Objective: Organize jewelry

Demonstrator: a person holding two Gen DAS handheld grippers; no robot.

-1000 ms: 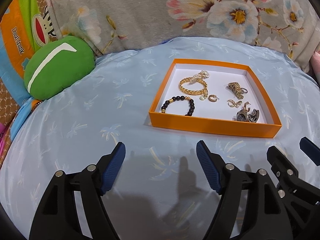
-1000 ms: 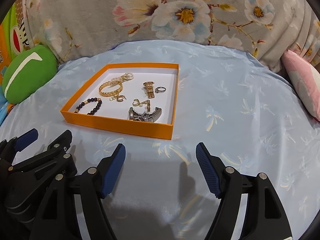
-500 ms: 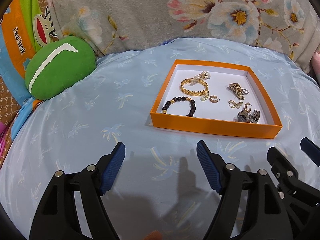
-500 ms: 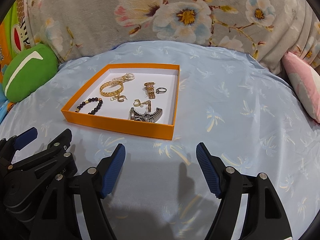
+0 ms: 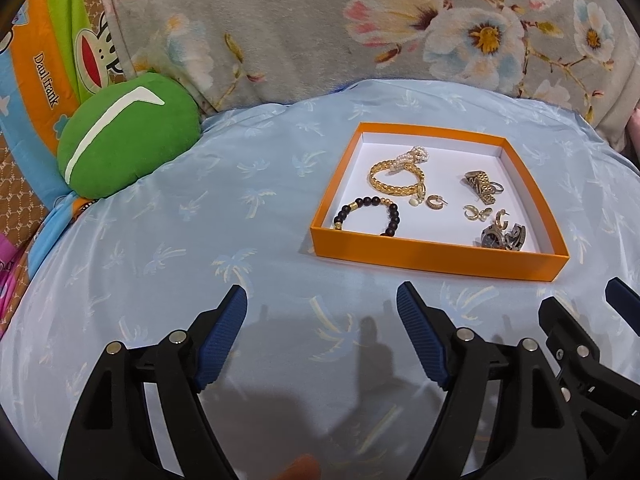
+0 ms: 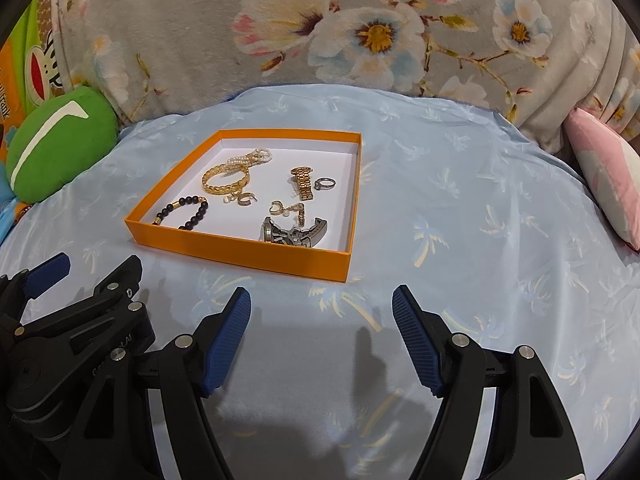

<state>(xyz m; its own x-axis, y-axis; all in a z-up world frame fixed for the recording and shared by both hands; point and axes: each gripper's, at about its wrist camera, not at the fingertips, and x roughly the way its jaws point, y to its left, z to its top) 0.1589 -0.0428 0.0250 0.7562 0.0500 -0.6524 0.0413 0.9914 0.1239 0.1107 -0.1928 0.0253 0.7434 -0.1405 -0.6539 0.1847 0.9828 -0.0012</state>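
An orange tray with a white floor lies on the light blue bedsheet. In it are a gold chain bracelet, a pearl piece, a black bead bracelet, a gold watch band, a silver ring, small gold earrings and a dark metal watch. My left gripper is open and empty, in front of the tray. My right gripper is open and empty, right of the left one.
A green round cushion lies at the left. A floral blanket rises behind the sheet. A pink pillow lies at the right. A cartoon-print cloth is at the far left.
Both grippers have drawn back a little from the tray; it sits slightly further off in both views. Jaws stay open and the jewelry has not moved.
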